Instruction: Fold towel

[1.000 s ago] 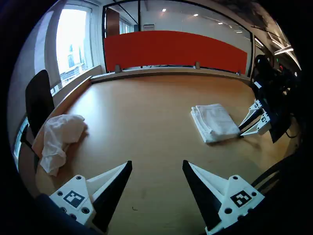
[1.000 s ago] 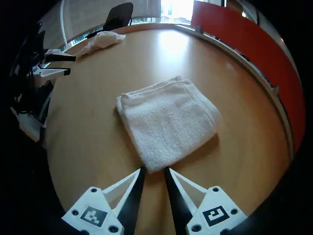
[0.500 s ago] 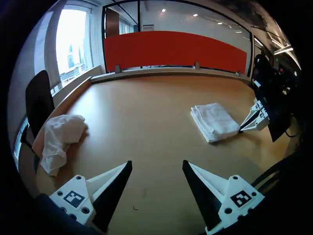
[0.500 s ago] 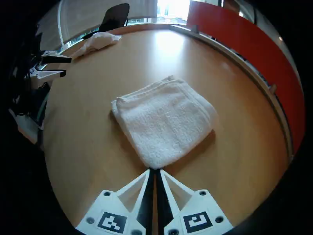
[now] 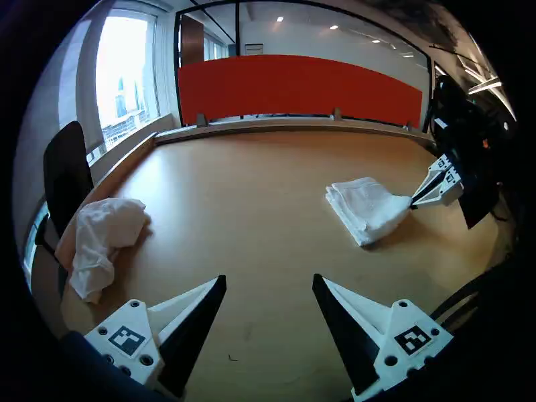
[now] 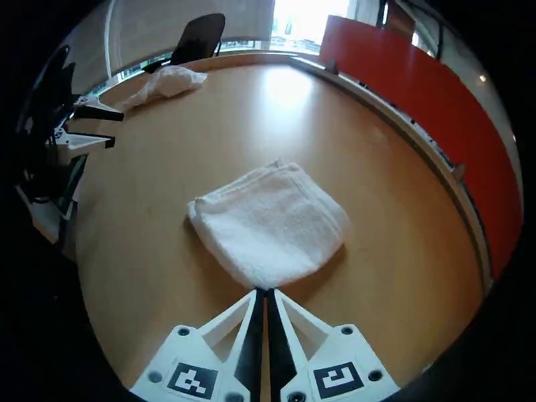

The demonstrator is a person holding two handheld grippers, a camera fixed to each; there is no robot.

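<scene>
Right gripper view shows your right gripper (image 6: 266,293) pinched tight on the near corner of the folded towel (image 6: 271,224), which lies mid-table (image 6: 167,281). Your left gripper (image 5: 268,277) gapes wide, holding nothing, near the table's edge.

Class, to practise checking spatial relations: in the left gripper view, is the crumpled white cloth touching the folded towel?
No, the crumpled cloth lies at the table edge, well apart from the folded towel.
</scene>
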